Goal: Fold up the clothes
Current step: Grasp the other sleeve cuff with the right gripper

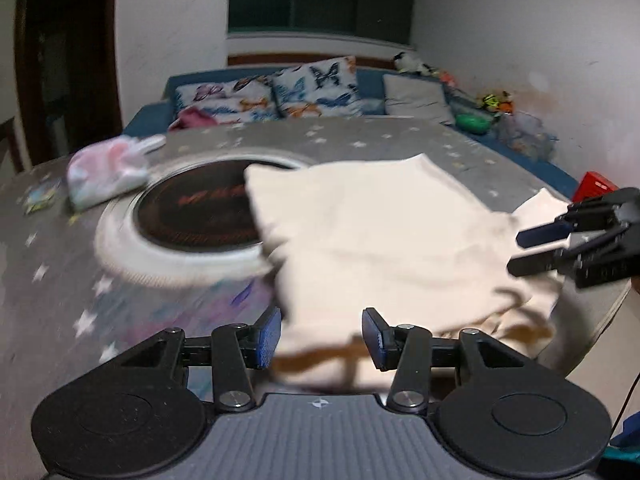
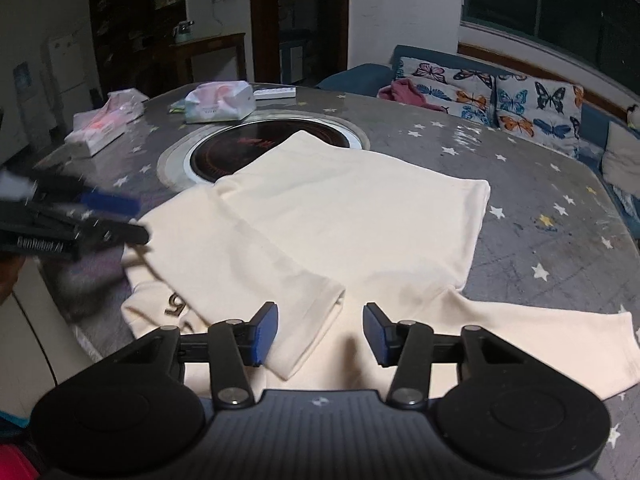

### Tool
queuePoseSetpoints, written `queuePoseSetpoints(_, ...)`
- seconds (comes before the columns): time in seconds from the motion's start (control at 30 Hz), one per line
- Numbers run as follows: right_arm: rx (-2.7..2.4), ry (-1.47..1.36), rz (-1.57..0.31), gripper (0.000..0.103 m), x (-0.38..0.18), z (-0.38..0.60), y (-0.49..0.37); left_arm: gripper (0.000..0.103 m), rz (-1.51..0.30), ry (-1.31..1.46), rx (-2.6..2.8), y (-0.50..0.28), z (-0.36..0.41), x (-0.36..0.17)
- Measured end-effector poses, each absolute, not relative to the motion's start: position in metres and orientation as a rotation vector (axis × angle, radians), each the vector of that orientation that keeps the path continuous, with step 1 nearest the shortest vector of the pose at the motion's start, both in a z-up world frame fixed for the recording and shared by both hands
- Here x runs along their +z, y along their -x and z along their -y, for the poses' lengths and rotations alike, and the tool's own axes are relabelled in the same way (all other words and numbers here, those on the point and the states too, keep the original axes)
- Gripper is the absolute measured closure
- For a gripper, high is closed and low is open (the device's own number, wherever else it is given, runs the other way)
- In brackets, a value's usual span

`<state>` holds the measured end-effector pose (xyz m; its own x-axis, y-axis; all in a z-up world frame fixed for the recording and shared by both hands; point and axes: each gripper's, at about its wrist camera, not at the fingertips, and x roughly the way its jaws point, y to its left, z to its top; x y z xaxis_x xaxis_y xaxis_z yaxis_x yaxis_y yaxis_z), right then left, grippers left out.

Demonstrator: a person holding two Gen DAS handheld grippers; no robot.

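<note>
A cream T-shirt [image 2: 344, 216] lies partly folded on the grey star-patterned table [image 2: 520, 184], one sleeve folded over its body and another sleeve [image 2: 560, 340] spread to the right. It also shows in the left wrist view [image 1: 384, 236], blurred. My left gripper [image 1: 322, 336] is open and empty, just above the shirt's near edge; it also shows in the right wrist view [image 2: 128, 220] at the shirt's left edge. My right gripper [image 2: 320, 332] is open and empty over the folded sleeve; it also shows in the left wrist view [image 1: 520, 252] at the shirt's right side.
A round black hotplate [image 2: 256, 152] with a pale ring is set into the table, partly under the shirt. Tissue packs [image 2: 220, 102] [image 2: 104, 124] and a remote [image 2: 276, 93] lie at the far side. A blue sofa with butterfly cushions [image 2: 536, 108] stands behind.
</note>
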<state>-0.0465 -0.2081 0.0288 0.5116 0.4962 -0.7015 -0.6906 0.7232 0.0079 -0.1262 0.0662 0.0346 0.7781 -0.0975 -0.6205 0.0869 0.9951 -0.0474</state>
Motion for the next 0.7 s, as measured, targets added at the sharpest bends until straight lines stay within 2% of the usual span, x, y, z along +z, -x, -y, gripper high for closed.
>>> queuePoseSetpoints(0.27,0.711,0.273,-0.779,0.069,0.017,0.198,0.028,0.057,-0.694,0.011,-0.081,0.134,-0.08,0.028)
queuePoseSetpoints(0.33,0.709,0.274,-0.785,0.083,0.015,0.195,0.026,0.058,-0.697,0.011,-0.086,0.134,-0.079,0.026)
queuePoseSetpoints(0.47,0.702,0.273,-0.784,0.093,0.014,0.192,0.023,0.065,-0.691,0.01,-0.092,0.134,-0.078,0.024)
queuePoseSetpoints(0.57,0.688,0.269,-0.752,0.098,0.022,0.194,0.024,0.074,-0.688,0.008,-0.099,0.133,-0.076,0.022)
queuePoseSetpoints(0.63,0.674,0.274,-0.721,0.099,0.03,0.195,0.026,0.088,-0.683,-0.001,-0.1,0.133,-0.073,0.022)
queuePoseSetpoints(0.7,0.659,0.279,-0.69,0.101,0.037,0.196,0.027,0.098,-0.669,-0.029,-0.084,0.133,-0.069,0.023)
